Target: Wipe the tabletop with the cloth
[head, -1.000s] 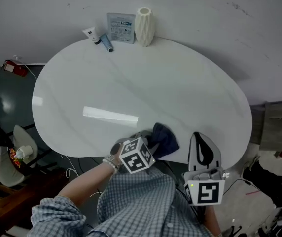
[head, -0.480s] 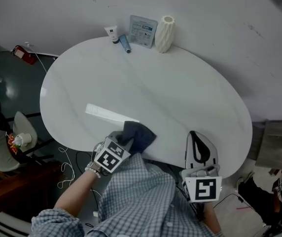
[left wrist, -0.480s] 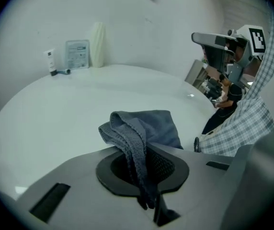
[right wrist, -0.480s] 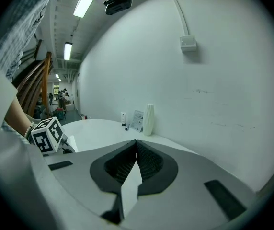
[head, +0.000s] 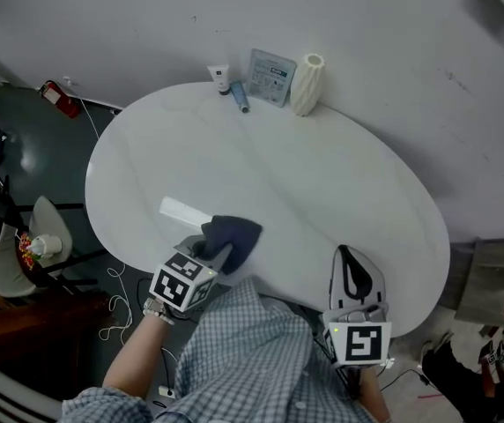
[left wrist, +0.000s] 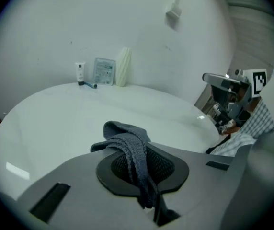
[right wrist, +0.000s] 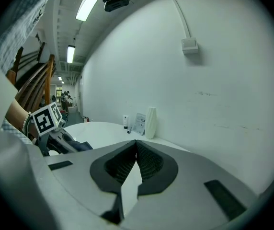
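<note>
A dark blue cloth [head: 233,234] lies bunched on the white oval tabletop [head: 322,183] near its front edge, left of centre. My left gripper [head: 214,252] is shut on the cloth's near end. In the left gripper view the cloth [left wrist: 127,140] hangs folded between the jaws of that gripper [left wrist: 142,166] and trails onto the table [left wrist: 55,119]. My right gripper [head: 346,256] rests over the table's front edge to the right, well apart from the cloth. In its own view the right gripper [right wrist: 136,150] is shut with nothing in it.
At the table's far edge by the wall stand a white ribbed vase [head: 307,85], a flat packet [head: 270,65], a small white tube [head: 220,78] and a blue tube [head: 240,98]. On the floor to the left are a chair [head: 14,271] and a red extinguisher [head: 56,99].
My left gripper has dragged the cloth leftward along the table's front edge. The right gripper has stayed at the front right edge.
</note>
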Motion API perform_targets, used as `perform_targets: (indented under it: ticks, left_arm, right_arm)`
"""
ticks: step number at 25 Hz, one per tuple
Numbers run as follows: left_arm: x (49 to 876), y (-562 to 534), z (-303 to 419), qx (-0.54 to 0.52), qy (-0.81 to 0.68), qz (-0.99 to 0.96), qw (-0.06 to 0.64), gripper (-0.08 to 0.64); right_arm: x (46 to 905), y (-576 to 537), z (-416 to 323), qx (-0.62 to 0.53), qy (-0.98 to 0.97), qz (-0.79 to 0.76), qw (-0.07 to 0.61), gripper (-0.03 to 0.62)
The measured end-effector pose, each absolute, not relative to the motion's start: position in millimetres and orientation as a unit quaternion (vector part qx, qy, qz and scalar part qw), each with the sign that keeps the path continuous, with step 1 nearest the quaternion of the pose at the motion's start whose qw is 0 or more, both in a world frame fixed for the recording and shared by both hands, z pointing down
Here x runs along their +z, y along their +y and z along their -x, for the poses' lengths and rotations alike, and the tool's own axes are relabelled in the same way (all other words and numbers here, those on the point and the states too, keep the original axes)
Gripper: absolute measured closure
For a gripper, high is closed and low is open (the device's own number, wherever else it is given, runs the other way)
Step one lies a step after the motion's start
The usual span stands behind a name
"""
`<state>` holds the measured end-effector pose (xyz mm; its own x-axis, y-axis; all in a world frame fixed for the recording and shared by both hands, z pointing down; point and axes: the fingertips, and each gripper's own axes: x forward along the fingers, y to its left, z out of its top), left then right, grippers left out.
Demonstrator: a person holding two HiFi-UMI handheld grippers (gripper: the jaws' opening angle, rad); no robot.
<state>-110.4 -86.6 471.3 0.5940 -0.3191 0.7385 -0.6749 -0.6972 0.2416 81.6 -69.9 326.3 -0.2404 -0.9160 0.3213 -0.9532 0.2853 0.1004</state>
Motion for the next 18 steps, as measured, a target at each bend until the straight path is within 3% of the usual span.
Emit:
perform_targets:
  ticks: [18]
  left_arm:
    - [361.5, -108.5, 46.4, 0.277, -0.298, -0.901, 0.153, 0.526]
  right_arm:
    - [307.0, -88.2, -65.2, 0.034, -0.805, -0.577, 0.134, 0.583]
